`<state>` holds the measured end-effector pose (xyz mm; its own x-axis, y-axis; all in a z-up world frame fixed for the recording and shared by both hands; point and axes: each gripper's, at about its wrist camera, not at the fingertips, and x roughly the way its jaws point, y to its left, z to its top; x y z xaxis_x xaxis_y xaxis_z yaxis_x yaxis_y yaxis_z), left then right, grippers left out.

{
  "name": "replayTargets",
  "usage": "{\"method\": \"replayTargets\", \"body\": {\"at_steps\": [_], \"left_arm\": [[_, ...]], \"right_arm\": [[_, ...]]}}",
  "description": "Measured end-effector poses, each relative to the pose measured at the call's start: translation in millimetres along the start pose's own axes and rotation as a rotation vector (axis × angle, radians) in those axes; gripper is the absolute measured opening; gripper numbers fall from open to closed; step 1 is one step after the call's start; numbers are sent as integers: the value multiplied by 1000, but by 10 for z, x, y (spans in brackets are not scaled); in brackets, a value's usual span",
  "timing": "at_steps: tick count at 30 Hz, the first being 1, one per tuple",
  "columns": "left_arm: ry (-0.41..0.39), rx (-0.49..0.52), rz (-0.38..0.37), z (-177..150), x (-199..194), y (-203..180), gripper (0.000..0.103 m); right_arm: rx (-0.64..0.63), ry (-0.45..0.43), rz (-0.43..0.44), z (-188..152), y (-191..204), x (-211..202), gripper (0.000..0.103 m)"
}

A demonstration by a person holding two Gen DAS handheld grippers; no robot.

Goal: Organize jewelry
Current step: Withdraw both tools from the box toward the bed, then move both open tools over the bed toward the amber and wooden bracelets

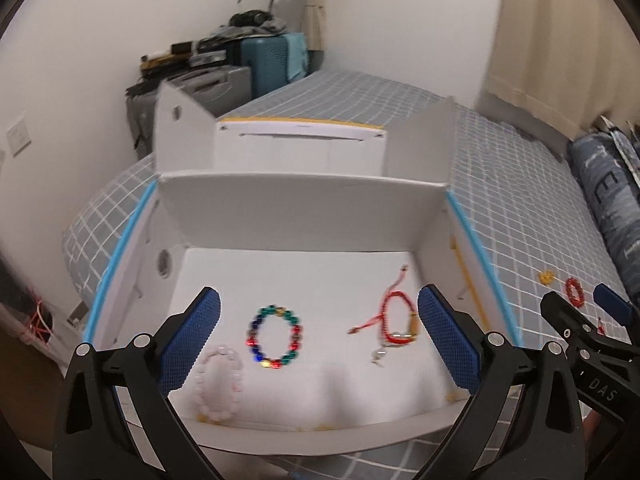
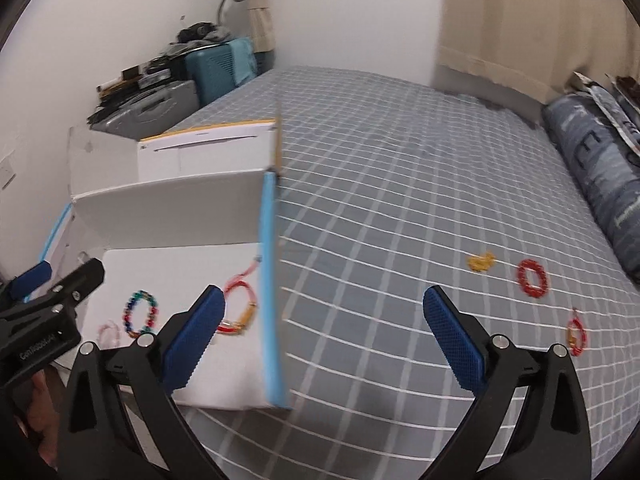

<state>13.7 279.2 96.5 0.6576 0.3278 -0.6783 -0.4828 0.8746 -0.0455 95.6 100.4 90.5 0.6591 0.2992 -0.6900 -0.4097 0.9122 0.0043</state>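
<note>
Three bracelets (image 1: 275, 337) lie in one box (image 1: 304, 216); three on bedspread (image 2: 400, 184).

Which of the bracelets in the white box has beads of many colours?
The multicoloured bead bracelet, lying in the middle of the white box. The pale pink bead bracelet beside it is one colour, and the red cord bracelet is string.

The white cardboard box (image 1: 304, 216) is open from above, its upright back flap and blue-edged side walls (image 2: 269, 280) barring entry from behind and the sides; the grey checked bedspread (image 2: 400, 208) right of it lies flat and open, hemmed on its far right by a rolled dark blue blanket (image 2: 600, 168); luggage is stacked beyond the box.
</note>
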Motion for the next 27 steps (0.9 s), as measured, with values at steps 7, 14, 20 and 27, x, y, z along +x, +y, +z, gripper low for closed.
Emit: {"method": "replayTargets", "body": {"at_steps": [7, 14, 20, 27], "left_arm": [[3, 64, -48, -8, -54, -487, 97], [11, 127, -99, -107, -109, -1042, 97], [25, 193, -130, -196, -75, -1462, 97], [44, 255, -162, -236, 35, -1939, 97]], "right_arm": [[60, -5, -69, -130, -610, -199, 95], [120, -6, -130, -279, -1201, -410, 95], [165, 1, -177, -429, -1664, -540, 95], [203, 12, -215, -628, -2066, -686, 95]]}}
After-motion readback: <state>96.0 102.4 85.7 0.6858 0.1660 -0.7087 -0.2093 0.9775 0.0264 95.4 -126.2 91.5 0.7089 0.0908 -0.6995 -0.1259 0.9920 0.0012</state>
